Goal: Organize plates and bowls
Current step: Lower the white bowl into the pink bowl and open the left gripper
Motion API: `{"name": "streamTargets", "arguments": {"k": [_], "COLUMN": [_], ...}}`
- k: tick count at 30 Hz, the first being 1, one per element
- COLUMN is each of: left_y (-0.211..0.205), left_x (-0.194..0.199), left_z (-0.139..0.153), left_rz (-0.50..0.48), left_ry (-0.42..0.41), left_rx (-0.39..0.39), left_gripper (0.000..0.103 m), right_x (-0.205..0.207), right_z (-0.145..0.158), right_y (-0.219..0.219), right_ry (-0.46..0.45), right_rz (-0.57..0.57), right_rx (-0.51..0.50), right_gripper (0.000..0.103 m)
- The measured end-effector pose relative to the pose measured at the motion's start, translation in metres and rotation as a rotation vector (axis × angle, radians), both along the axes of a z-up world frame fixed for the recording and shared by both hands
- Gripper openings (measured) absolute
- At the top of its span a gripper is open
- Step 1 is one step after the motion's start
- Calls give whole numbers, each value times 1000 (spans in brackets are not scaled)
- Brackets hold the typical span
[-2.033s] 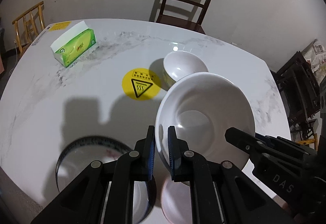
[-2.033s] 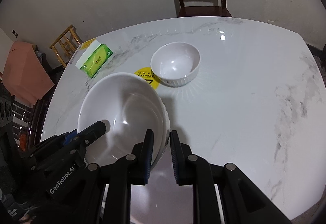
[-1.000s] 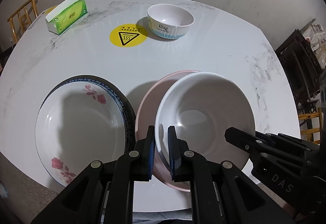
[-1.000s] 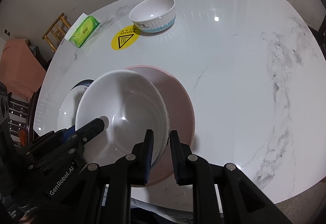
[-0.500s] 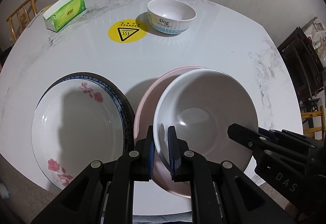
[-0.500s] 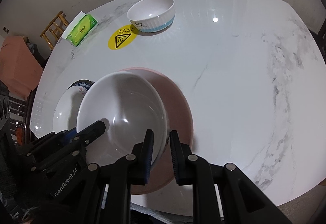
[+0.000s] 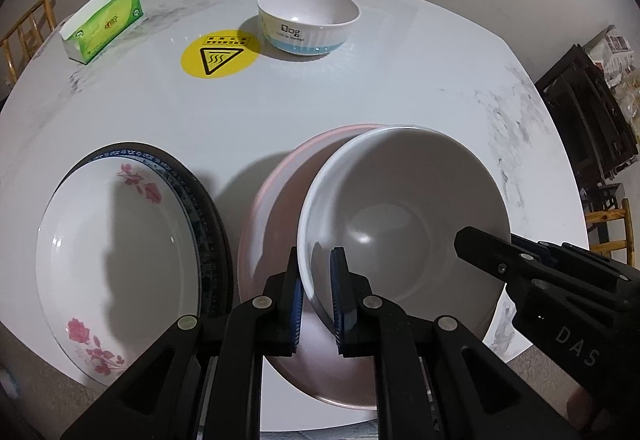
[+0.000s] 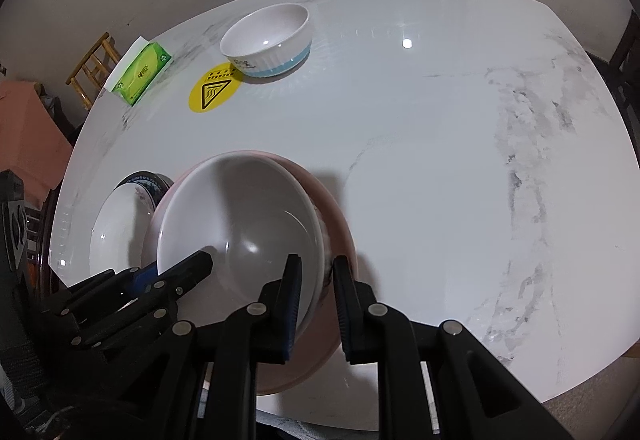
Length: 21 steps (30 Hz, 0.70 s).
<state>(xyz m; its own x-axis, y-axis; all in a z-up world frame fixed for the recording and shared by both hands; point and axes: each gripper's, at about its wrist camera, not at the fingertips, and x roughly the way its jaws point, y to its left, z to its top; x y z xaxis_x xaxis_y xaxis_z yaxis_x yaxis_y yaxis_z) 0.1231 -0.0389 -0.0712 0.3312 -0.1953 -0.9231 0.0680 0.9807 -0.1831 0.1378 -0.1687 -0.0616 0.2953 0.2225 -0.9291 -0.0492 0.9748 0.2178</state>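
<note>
Large white bowl gripped by its rim on both sides, my left gripper and right gripper jaws clamped narrow on it, over the pink plate near the surface's front edge, floral plate beside, small ribbed bowl toward the far edge.
</note>
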Motion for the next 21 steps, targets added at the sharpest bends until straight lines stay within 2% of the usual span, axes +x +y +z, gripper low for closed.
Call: {"name": "streamTargets", "arguments": {"k": [12, 16, 21], "left_y": [-10, -5, 2], "left_x": [1, 0, -2], "left_z": [0, 2, 8], "left_rz": [-25, -14, -8], "left_ry": [3, 3, -7], "left_rx": [-35, -27, -54], "left_gripper": [11, 10, 10], "right_x": [-1, 0, 1], "right_z": [0, 2, 1], "right_y": [-9, -3, -2], "right_ry": [-6, -9, -6], "right_rz": [-11, 10, 10], "right_rx": [-42, -58, -54], "right_gripper": [14, 18, 18]}}
